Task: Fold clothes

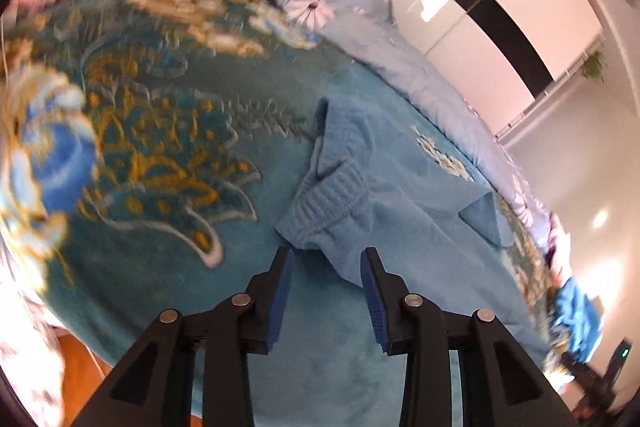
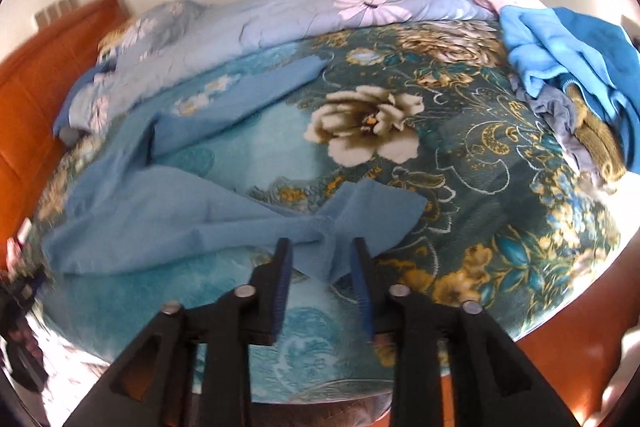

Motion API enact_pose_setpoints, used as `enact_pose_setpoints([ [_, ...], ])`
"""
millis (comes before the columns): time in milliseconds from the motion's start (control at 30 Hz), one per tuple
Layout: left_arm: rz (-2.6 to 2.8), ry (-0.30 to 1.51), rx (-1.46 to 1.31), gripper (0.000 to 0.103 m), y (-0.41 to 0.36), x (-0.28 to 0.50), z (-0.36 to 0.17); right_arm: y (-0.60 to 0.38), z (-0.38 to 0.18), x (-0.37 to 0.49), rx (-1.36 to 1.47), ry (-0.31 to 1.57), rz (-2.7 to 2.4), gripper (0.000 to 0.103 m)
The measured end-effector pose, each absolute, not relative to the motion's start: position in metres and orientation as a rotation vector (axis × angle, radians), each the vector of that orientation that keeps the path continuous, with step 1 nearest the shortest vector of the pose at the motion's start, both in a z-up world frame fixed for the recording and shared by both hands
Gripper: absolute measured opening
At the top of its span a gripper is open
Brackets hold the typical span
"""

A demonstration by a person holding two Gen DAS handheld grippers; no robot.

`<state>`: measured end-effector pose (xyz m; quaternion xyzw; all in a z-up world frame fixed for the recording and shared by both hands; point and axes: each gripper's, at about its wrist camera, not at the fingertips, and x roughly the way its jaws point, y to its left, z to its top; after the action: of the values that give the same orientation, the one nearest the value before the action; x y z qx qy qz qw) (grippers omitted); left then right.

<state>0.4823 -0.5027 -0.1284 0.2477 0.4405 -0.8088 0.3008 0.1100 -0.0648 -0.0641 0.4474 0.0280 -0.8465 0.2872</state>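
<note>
Blue trousers (image 1: 384,195) (no readable label) before both parted hand-held grippers.

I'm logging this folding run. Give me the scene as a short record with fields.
surface: bed with a teal floral blanket
garment: light blue pants, spread on the blanket, elastic waistband toward the left claw
left claw: open, jaws either side of the waistband edge, not closed on it
right claw: open, jaws straddling a leg end of the pants
unfolded pile: blue and olive clothes at the far right of the bed
bedding: pale blue flowered quilt bunched along the far side
fold progress: not yet started
</note>
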Motion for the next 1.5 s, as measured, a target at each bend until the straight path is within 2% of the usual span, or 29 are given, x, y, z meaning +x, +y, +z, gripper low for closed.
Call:
enact_pose_setpoints([
  [133,-2.116,1.284,0.686,0.038,-0.508,0.461,-0.139,-0.061,-0.064,0.105,1.239,-0.063,-2.273,0.037],
  [200,-2.082,1.349,0.698,0.038,-0.513,0.451,-0.147,-0.060,-0.069,0.099,1.266,-0.110,-2.273,0.042],
  [333,-2.001,1.476,0.699,0.036,-0.522,0.436,-0.160,-0.058,-0.076,0.086,1.305,-0.166,-2.248,0.043],
  [400,-1.983,1.484,0.681,0.036,-0.526,0.433,-0.160,-0.053,-0.079,0.074,1.308,-0.208,-2.260,0.043],
  [500,-1.949,1.464,0.684,0.027,-0.531,0.427,-0.161,-0.040,-0.091,0.048,1.368,-0.285,-2.292,0.043],
  [567,-1.922,1.439,0.679,0.012,-0.533,0.426,-0.162,-0.032,-0.101,0.033,1.418,-0.354,-2.281,0.043],
  [633,-1.909,1.414,0.662,0.007,-0.530,0.424,-0.161,-0.030,-0.109,0.023,1.446,-0.402,-2.243,0.043],
  [833,-1.959,1.283,0.650,0.005,-0.518,0.424,-0.143,-0.058,-0.107,0.019,1.451,-0.284,-2.139,0.043],
  [1133,-1.994,1.208,0.650,0.005,-0.514,0.427,-0.130,-0.097,-0.117,0.036,1.501,0.015,-2.062,0.043],
  [1367,-1.993,1.176,0.633,0.005,-0.519,0.443,-0.126,-0.078,-0.129,0.060,1.547,0.061,-2.027,0.043],
  [1500,-1.984,1.202,0.636,0.005,-0.522,0.448,-0.135,-0.076,-0.125,0.059,1.542,0.001,-2.054,0.043],
])
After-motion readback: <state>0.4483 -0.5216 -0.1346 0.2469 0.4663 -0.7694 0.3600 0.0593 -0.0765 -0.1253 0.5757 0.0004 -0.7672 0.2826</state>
